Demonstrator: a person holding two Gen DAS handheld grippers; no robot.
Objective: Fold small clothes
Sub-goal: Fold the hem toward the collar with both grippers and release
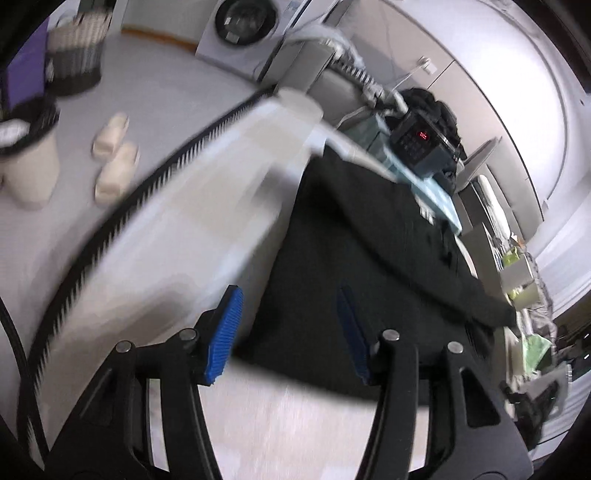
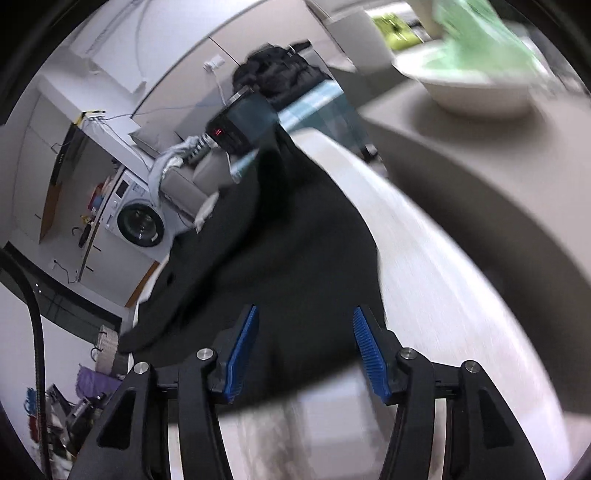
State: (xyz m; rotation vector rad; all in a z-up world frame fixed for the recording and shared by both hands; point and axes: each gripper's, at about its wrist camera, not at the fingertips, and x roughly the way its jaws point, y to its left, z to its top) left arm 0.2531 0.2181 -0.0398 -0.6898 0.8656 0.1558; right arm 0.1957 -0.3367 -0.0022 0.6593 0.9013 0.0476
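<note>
A black garment (image 1: 365, 254) lies spread on the pale table (image 1: 177, 229); the right wrist view shows the same black garment (image 2: 288, 258) reaching to the table's far edge. My left gripper (image 1: 291, 325) hangs open over the cloth's near left edge, its blue pads (image 1: 225, 332) apart with nothing pinched between them. My right gripper (image 2: 304, 350) is open too, above the garment's near hem, with cloth below the gap and its blue pads (image 2: 369, 354) not pressing on it. Both views are motion-blurred.
A washing machine (image 1: 243, 29) stands beyond the table, with a woven basket (image 1: 74, 59) and pale slippers (image 1: 114, 158) on the floor at left. A dark device with red lights (image 1: 417, 140) sits past the garment. A white bowl with green material (image 2: 480, 74) rests on a grey surface at right.
</note>
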